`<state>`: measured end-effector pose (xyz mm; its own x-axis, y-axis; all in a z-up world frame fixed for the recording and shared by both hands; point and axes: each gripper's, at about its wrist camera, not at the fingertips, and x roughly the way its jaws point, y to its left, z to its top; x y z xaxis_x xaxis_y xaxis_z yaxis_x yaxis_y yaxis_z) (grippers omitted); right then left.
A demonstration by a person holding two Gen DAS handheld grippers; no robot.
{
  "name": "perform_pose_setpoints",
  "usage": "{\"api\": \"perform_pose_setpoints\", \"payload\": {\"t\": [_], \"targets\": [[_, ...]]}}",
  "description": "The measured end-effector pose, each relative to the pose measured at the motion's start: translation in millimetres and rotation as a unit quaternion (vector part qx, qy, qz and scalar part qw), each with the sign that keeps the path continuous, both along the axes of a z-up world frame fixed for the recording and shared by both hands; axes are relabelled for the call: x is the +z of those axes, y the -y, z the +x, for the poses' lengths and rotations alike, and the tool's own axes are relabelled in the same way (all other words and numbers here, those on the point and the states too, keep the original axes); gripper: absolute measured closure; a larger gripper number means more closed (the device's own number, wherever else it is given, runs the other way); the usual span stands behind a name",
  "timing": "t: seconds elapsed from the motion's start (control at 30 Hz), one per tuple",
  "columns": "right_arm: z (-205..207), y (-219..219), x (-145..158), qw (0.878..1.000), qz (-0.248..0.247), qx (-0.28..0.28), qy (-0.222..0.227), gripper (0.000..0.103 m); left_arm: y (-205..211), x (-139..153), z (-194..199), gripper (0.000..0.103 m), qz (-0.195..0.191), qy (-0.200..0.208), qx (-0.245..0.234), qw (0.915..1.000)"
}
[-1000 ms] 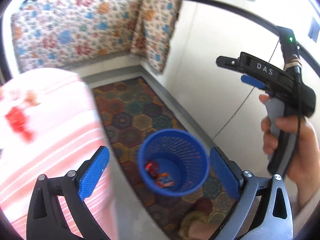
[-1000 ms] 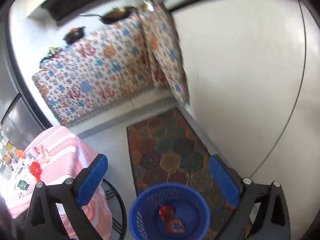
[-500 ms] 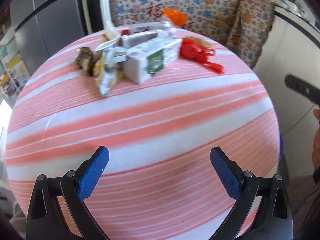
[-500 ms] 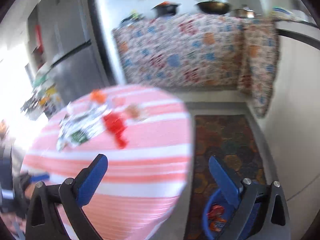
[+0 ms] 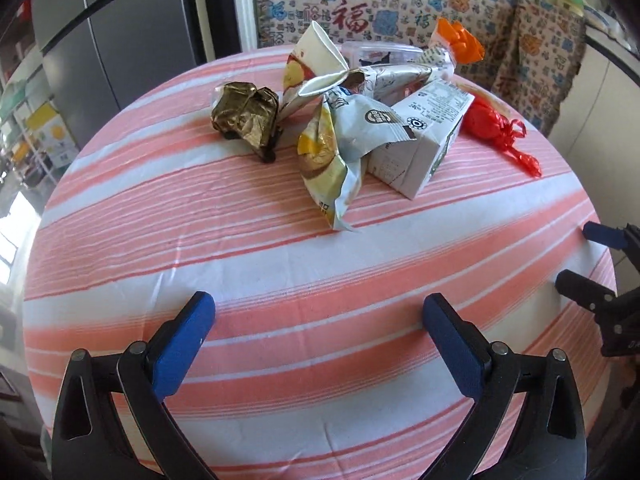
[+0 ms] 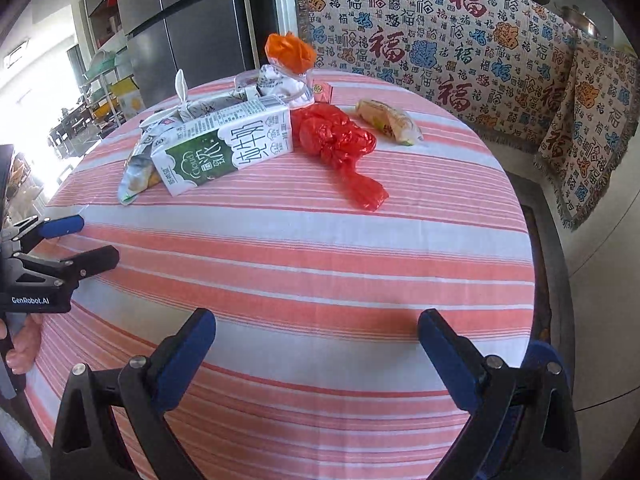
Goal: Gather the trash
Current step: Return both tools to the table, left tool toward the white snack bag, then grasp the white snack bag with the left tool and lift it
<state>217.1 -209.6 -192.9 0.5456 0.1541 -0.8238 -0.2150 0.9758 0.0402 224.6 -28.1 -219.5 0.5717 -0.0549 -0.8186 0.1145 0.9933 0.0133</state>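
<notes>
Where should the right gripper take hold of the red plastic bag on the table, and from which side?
Grip the red plastic bag at its thin twisted tail, coming from the near table edge. The tail points toward the open right gripper and lies clear of the milk carton, while the crumpled bulk touches the carton.

the left gripper (image 6: 76, 240) body reads "genrobot.ai" in white. the milk carton (image 6: 224, 148) carries "cloud" on its green panel beside large chinese characters. the patterned cloth (image 6: 440, 32) repeats the red character "福".
</notes>
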Motion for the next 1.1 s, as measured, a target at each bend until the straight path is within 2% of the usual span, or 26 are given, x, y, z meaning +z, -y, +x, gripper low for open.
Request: {"api": "perform_pose_setpoints", "payload": {"t": [0.07,0.33,0.4,0.47,0.5,0.53,0.57,0.63,0.8,0.97,1.1], "targets": [[-2,-9,-3,1.000,-0.027,0.011,0.011,0.000,1,0,-2,0.000,0.004,0.002,-0.005,1.0000],[-1,-15,-3,1.000,-0.019,0.012,0.016,0.000,-5,17,40,0.002,-0.006,0.021,-0.004,0.9998],[0,-14,-3,1.000,-0.019,0.012,0.016,0.000,-1,20,51,0.013,0.004,0.025,-0.009,0.9996],[-1,-15,-3,1.000,-0.018,0.011,0.016,0.000,2,19,61,0.039,0.007,0.018,-0.019,0.9996],[1,-14,-3,1.000,-0.018,0.012,0.016,0.000,3,17,62,0.048,0.007,0.016,-0.023,0.9996],[2,-14,-3,1.000,-0.018,0.012,0.016,0.000,5,17,62,0.072,0.005,0.012,-0.030,0.9995],[4,-13,-4,1.000,-0.018,0.012,0.016,0.000,5,17,61,0.081,-0.001,0.010,-0.035,0.9993],[4,-13,-4,1.000,-0.018,0.012,0.016,0.000,5,23,50,0.085,-0.007,0.015,-0.033,0.9993],[6,-12,-2,1.000,-0.018,0.016,0.013,0.000,-8,40,6,0.086,-0.077,-0.006,-0.042,0.9962],[7,-11,-3,1.000,-0.017,0.013,0.013,0.000,-37,38,-22,0.085,-0.183,-0.072,-0.048,0.9793],[7,-11,-4,1.000,-0.017,0.011,0.017,0.000,-76,28,-14,0.082,-0.232,-0.087,0.009,0.9687]]}}
